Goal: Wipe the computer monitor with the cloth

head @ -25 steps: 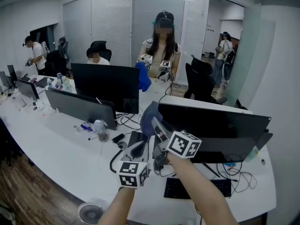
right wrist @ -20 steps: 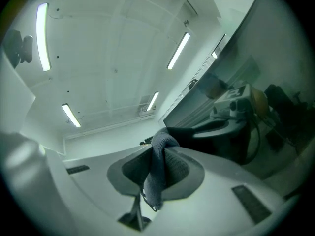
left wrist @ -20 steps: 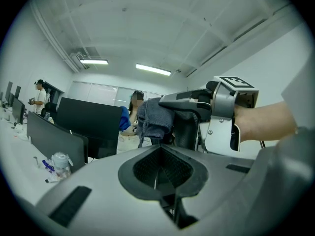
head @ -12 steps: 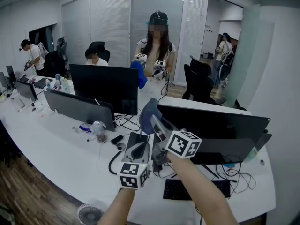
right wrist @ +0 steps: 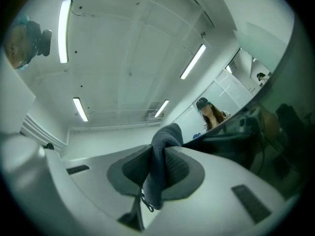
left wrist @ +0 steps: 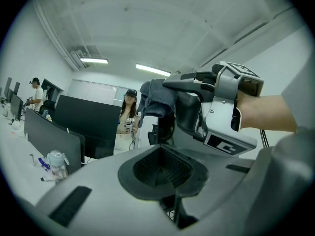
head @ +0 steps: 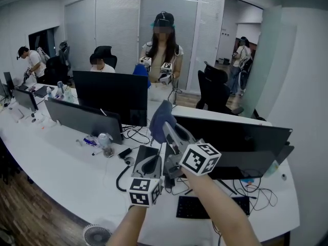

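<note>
Blue-grey cloth (head: 160, 118): pinched in the right gripper, with a fold standing above the jaws and a tail hanging below them. It is held up at the upper left corner of the computer monitor; whether it touches the screen cannot be told.
Computer monitor (head: 241, 140): dark screen, upright on the white desk, to the right of both grippers.
Right gripper (head: 168, 132): jaws closed tight on the cloth, pads pressing it from both sides. It is raised and angled up and to the left.
Left gripper (head: 152, 164): jaws drawn fully together, pads meeting, nothing between them. It sits lower than the right gripper and just to its left, pointing up toward it.
White desk (head: 61, 168): long and curved, with loose cables lying on it.
Keyboard (head: 212, 207): black, flat on the desk below the computer monitor.
Second monitor (head: 110, 94): dark, set farther back on the desk to the left.
Person (head: 161, 50): standing beyond the desk.
</note>
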